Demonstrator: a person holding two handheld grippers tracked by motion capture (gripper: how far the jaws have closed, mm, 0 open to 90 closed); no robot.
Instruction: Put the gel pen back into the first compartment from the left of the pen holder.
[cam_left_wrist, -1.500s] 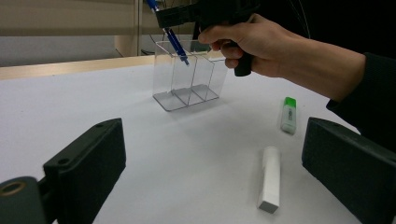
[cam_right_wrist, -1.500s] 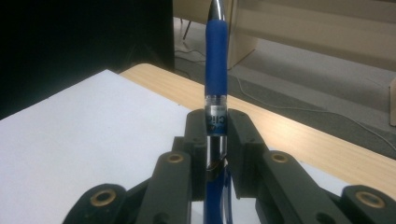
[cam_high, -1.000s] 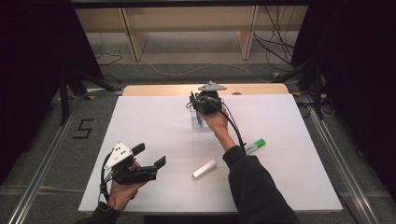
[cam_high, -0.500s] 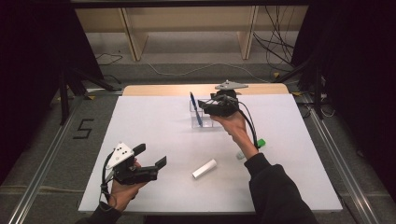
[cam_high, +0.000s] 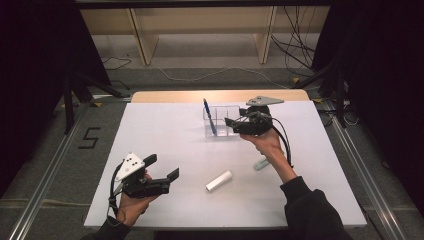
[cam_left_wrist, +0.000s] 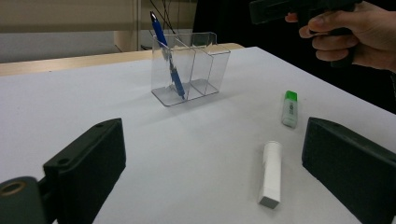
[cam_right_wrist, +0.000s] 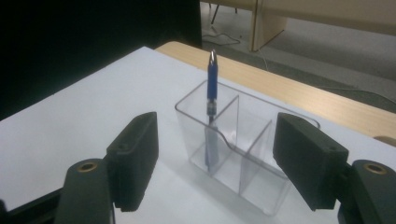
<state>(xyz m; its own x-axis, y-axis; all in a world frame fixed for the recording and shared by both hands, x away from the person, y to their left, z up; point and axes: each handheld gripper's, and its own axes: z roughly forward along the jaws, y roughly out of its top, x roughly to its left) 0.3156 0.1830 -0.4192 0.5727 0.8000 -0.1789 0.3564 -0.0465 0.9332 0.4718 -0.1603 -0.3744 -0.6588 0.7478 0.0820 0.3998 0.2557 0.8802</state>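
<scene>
Nearest, the left gripper (cam_high: 161, 172) hovers wide open and empty; the white tube (cam_left_wrist: 271, 173) lies just ahead of its jaws, to their right, and the green-capped marker (cam_left_wrist: 290, 108) a little beyond. Both look light, stiff and smooth, likely to roll, so a grip across the middle of the barrel suits. Farther off, the right gripper (cam_high: 231, 124), its jaws just opened wide with nothing between them, hangs beside the clear organizer (cam_right_wrist: 243, 149), where the blue pen (cam_right_wrist: 211, 100) leans in the end compartment.
</scene>
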